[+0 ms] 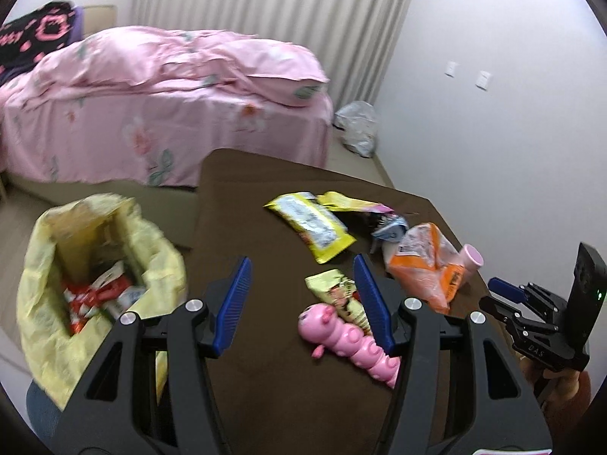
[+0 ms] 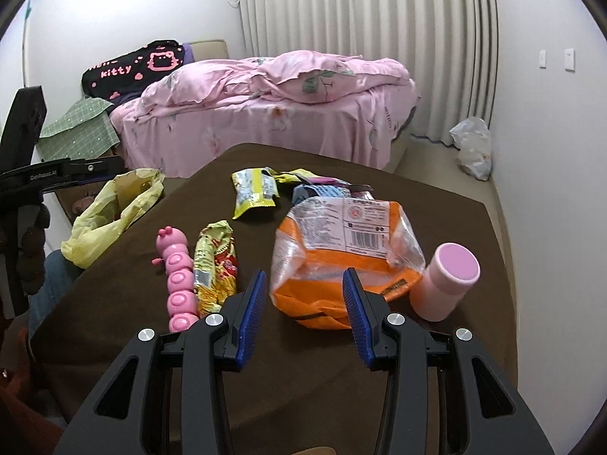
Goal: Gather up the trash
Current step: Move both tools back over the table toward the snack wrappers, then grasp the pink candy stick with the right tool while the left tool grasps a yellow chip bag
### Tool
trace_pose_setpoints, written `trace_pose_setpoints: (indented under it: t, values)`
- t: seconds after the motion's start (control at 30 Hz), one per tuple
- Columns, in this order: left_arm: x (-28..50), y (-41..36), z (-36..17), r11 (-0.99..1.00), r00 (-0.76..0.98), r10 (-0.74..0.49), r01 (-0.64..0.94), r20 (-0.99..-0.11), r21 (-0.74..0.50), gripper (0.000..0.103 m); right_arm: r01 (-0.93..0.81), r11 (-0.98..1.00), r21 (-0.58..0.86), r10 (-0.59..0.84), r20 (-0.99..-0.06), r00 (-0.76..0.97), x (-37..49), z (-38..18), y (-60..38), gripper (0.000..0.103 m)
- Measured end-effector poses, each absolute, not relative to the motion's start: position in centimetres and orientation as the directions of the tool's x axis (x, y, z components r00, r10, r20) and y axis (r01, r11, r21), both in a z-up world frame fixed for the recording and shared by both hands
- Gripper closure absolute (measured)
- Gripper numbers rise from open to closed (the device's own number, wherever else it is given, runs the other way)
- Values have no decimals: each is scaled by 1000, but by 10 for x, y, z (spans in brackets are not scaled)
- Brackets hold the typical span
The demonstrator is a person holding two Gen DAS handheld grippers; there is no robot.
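Left tool: blue-padded jaws parted, nothing between the pads; it hangs above the brown cloth-covered tabletop at lower centre of the left wrist view.
Right tool: jaws parted, gripping nothing; the near edge of the orange and clear plastic bag shows in the gap between its tips, in the lower centre of the right wrist view.
Trash on tabletop: 1 small yellow-green snack wrapper left of the bag, just beside the pink plastic caterpillar toy; 1 yellow printed wrapper and more crumpled packets behind, mid-frame.
Pink cylindrical container: right of the orange bag, tilted.
Bin: yellow plastic bag-lined bin, left of frame beside the tabletop, red and white wrappers inside.
Background: pink quilted bed, upper centre.
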State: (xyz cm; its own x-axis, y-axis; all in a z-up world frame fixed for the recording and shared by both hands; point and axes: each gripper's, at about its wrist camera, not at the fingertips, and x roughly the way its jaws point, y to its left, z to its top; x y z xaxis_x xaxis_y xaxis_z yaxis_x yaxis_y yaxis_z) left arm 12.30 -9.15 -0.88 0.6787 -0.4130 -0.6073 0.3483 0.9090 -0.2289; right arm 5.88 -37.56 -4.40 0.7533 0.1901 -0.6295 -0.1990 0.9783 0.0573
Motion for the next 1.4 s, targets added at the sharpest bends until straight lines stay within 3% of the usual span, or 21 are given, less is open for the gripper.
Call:
trace_pose_setpoints:
  t: [0.3,0.37,0.47,0.6,0.7,0.87,1.0,1.13,1.4]
  values:
    - [186,-151,-26,853,589,-486,481,-646,-203,49,-157,988,-3,118,-643,757,70,-62,-385,63]
    - [201,-164,-27,833,558,-519,501,-648,-236,43,-151,988,6,119,-650,750,76,-67,-391,63]
    - [231,-187,-34,798,459,-567,512,-684,-318,42,-131,991,4,102,-650,753,83,-70,-398,63]
    - [250,-195,-40,849,525,-498,457,-690,-265,42,-109,993,52,117,-635,763,92,-66,-407,63]
    - [259,-186,-50,883,552,-428,426,-716,-199,42,-162,986,35,146,-636,758,110,-56,-402,63]
    - [280,-165,-66,895,509,-399,398,-763,-202,42,-317,949,9,245,-654,716,167,-32,-387,63]
    - [290,-158,-79,886,462,-410,408,-787,-222,42,-401,916,-19,267,-717,644,226,-34,-372,63]
    - [282,-139,-80,867,487,-464,421,-741,-266,42,-457,889,-16,266,-796,544,283,-51,-356,63]
    - [290,-118,-81,856,479,-503,392,-719,-338,42,-440,891,112,285,-893,348,338,-97,-352,63]
